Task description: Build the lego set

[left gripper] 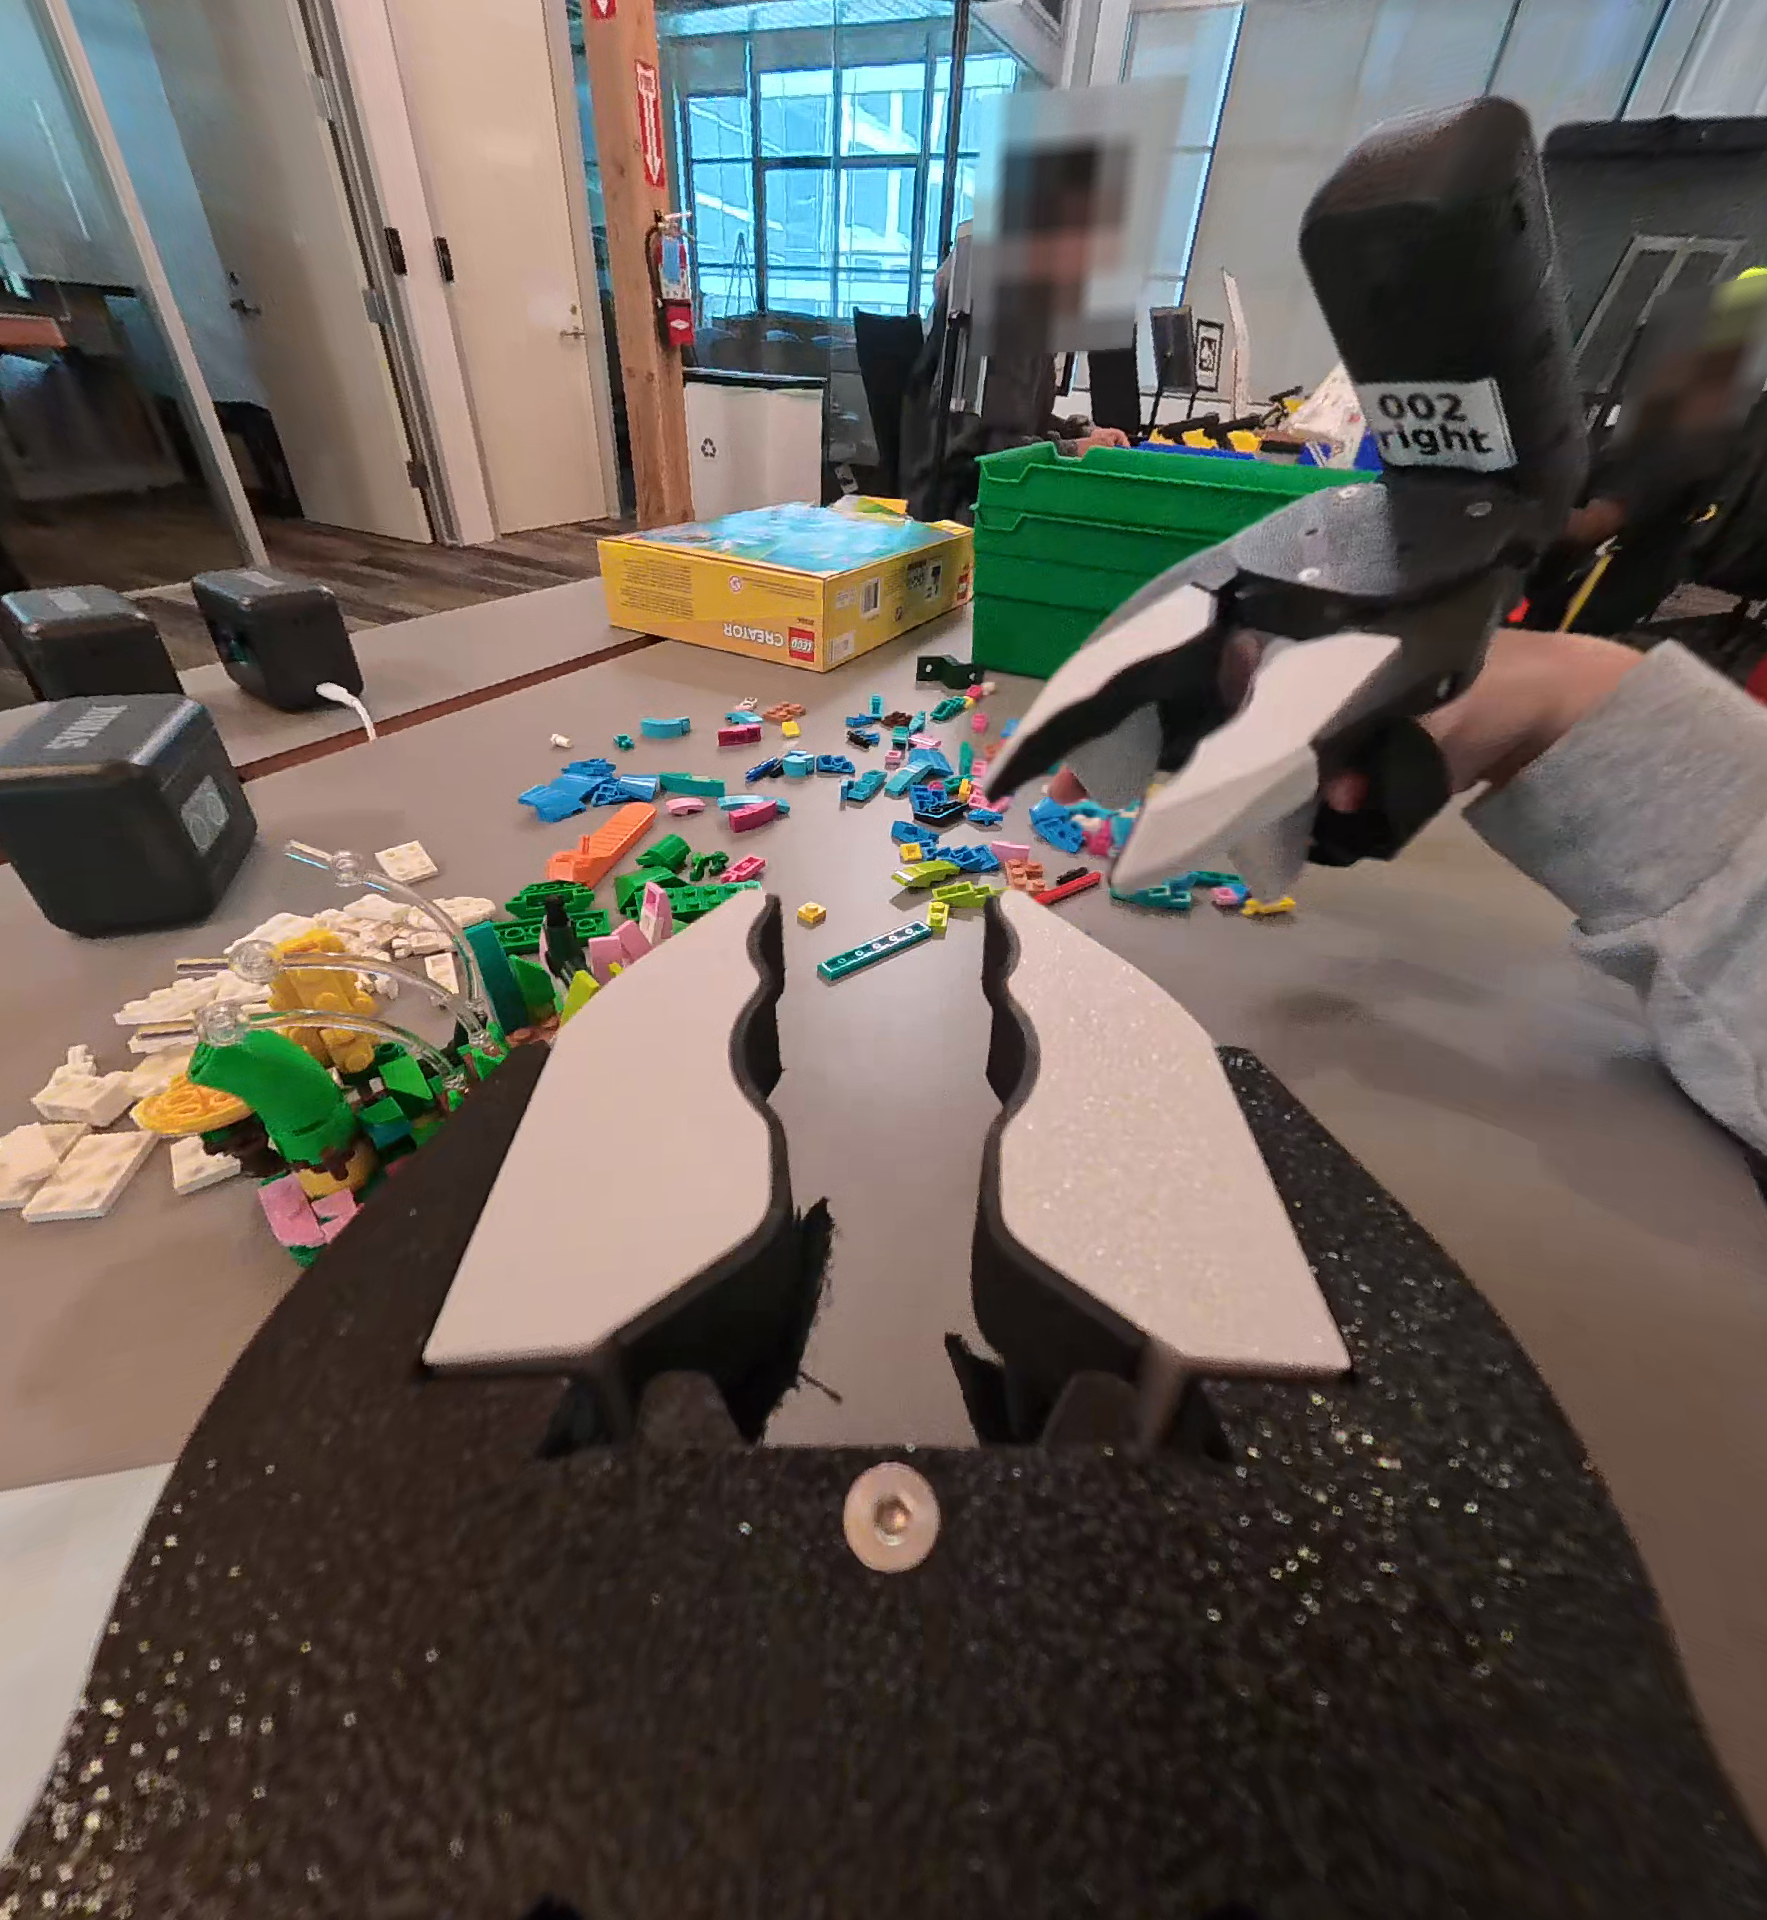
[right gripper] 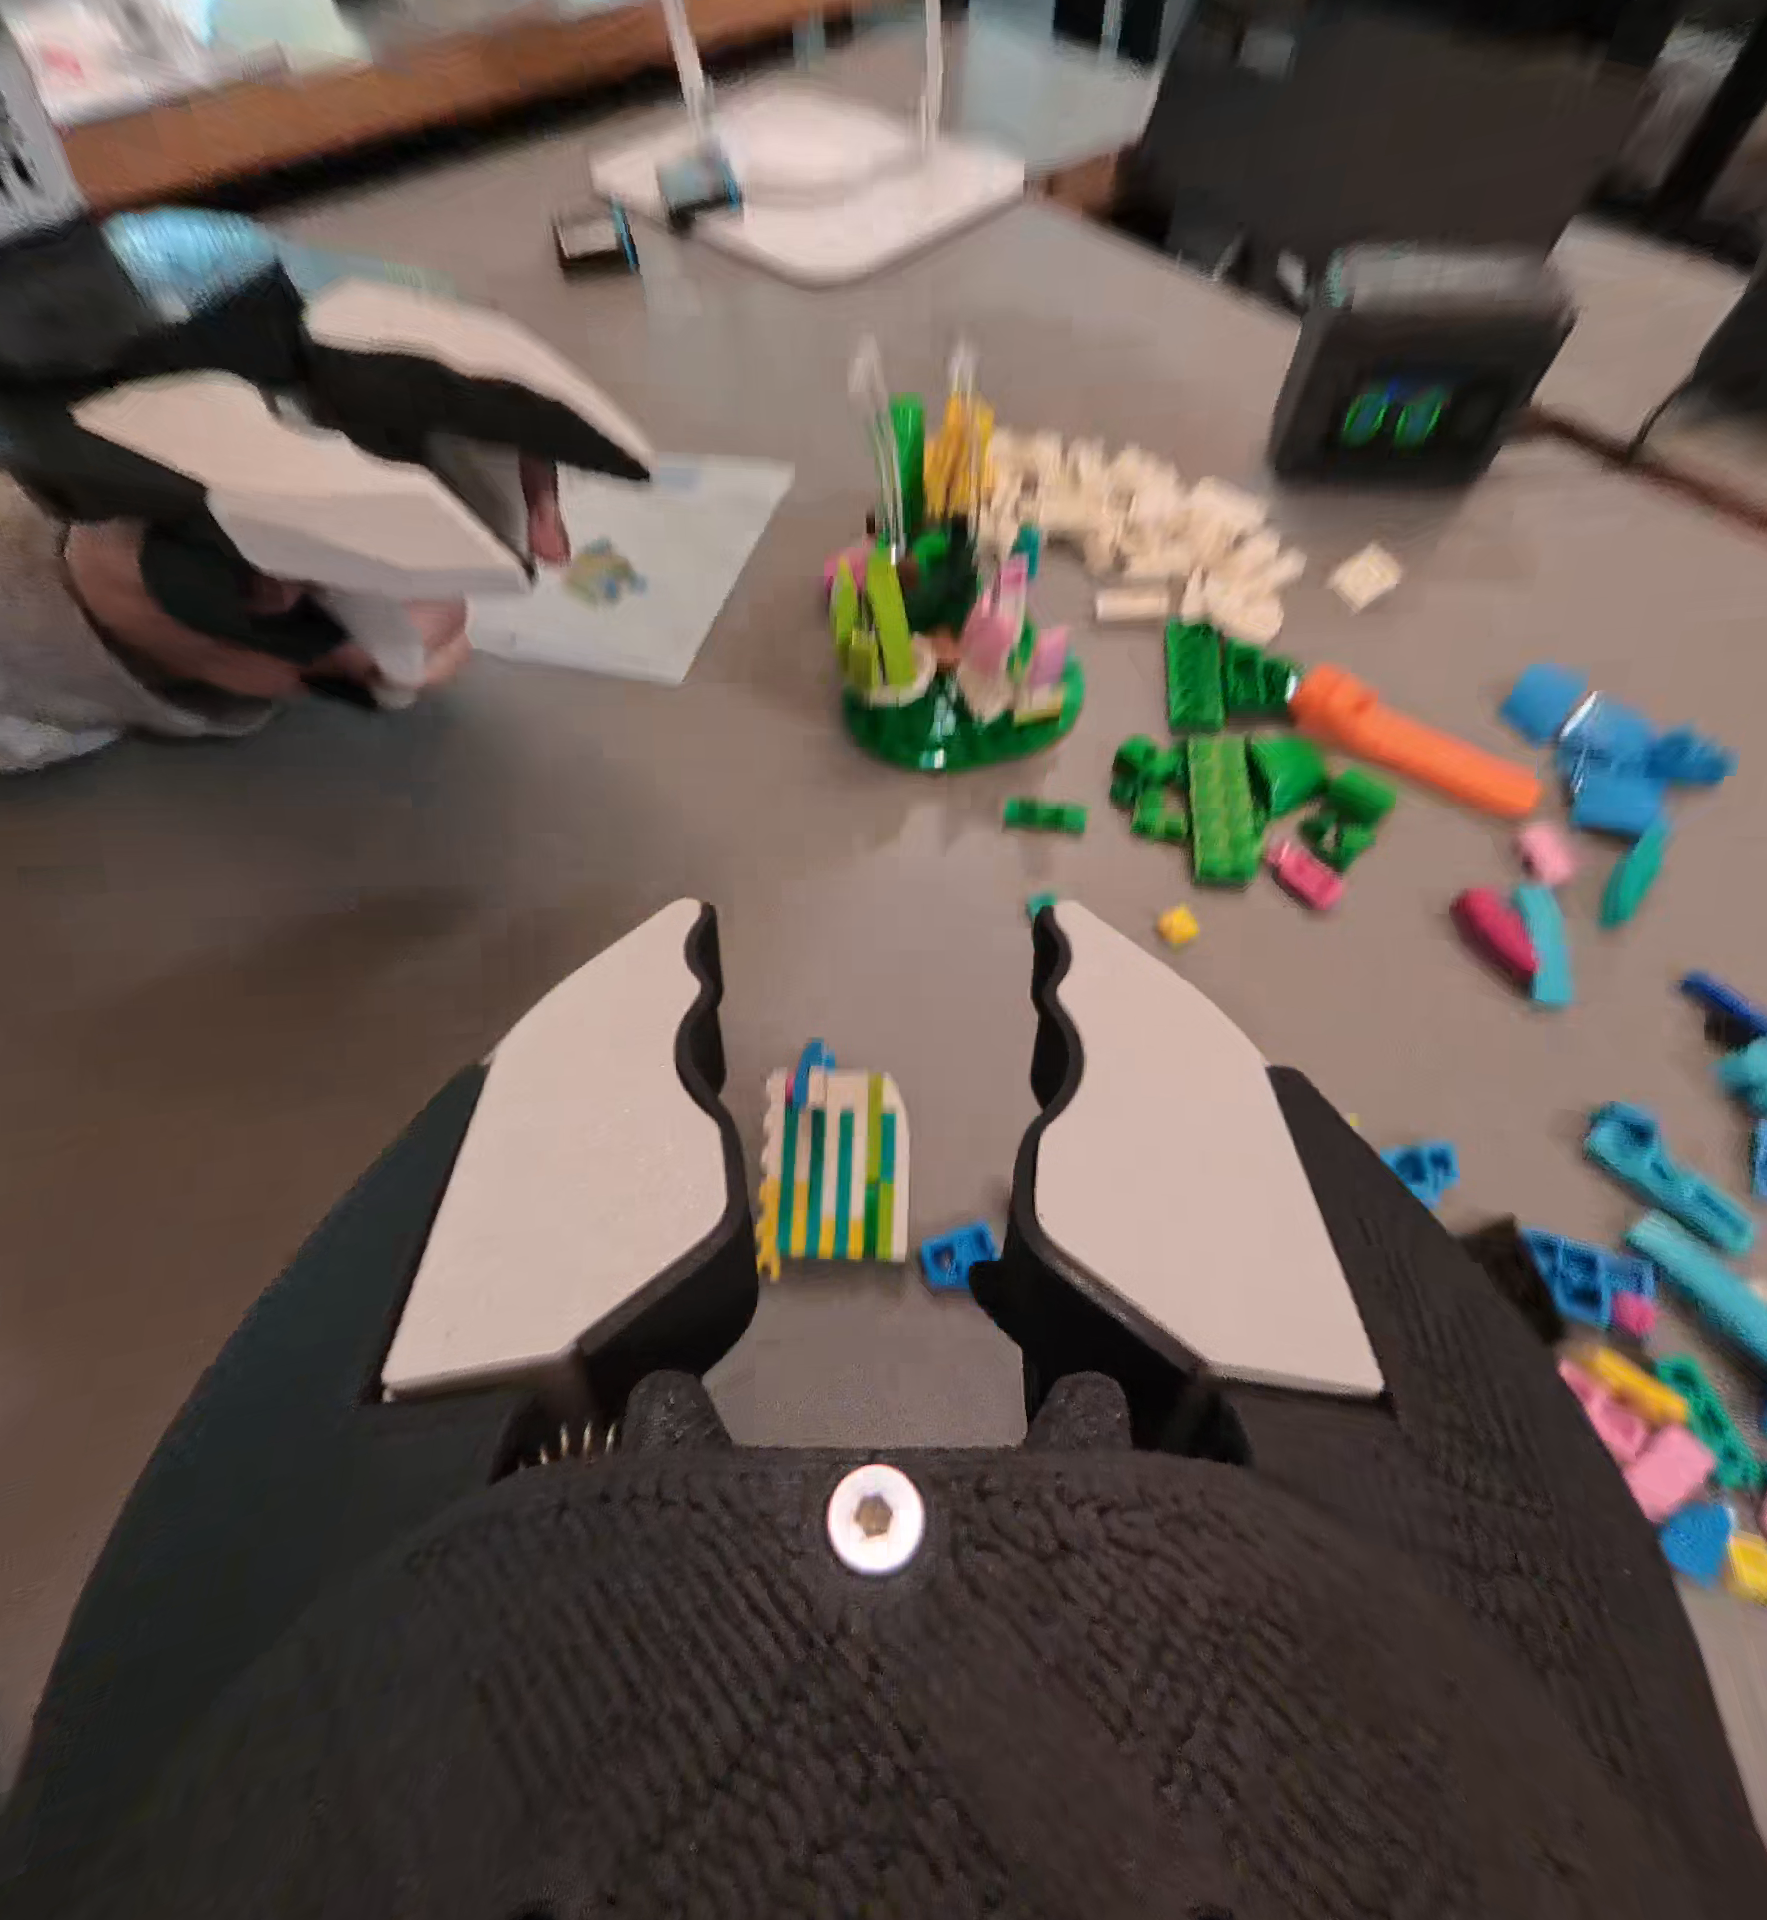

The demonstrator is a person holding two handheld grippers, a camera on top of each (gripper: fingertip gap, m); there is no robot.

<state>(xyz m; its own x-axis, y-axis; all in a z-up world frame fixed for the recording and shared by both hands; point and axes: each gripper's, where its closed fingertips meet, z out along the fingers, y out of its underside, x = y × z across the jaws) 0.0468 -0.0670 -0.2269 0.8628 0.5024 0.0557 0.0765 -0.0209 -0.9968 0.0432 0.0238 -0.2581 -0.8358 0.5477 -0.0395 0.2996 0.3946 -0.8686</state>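
Observation:
My right gripper (right gripper: 874, 925) is open over the grey table (right gripper: 339, 935). A small striped build (right gripper: 837, 1169) of white, teal, yellow and lime bricks lies on the table between its fingers, ungripped. My left gripper (left gripper: 884, 925) is open and empty, low over the table. The partly built model (right gripper: 952, 665) has a green base with pink, lime and yellow plants; it also shows at the left of the left wrist view (left gripper: 307, 1081). The right gripper (left gripper: 1061, 831) shows open above the blue pieces. The left gripper (right gripper: 583, 520) shows open at far left.
Loose blue, teal and pink pieces (left gripper: 920, 790) are scattered mid-table. White plates (left gripper: 79, 1143), green pieces (right gripper: 1222, 769) and an orange separator (right gripper: 1409, 743) lie near the model. An instruction booklet (right gripper: 640, 571), a yellow box (left gripper: 785, 592), green bins (left gripper: 1097, 540) and black cubes (left gripper: 110, 810) stand around. The orange separator (right gripper: 1409, 743) is about 15 cm from my right fingertips and 20 cm from my left. The left camera catches it too, in the left wrist view (left gripper: 609, 835).

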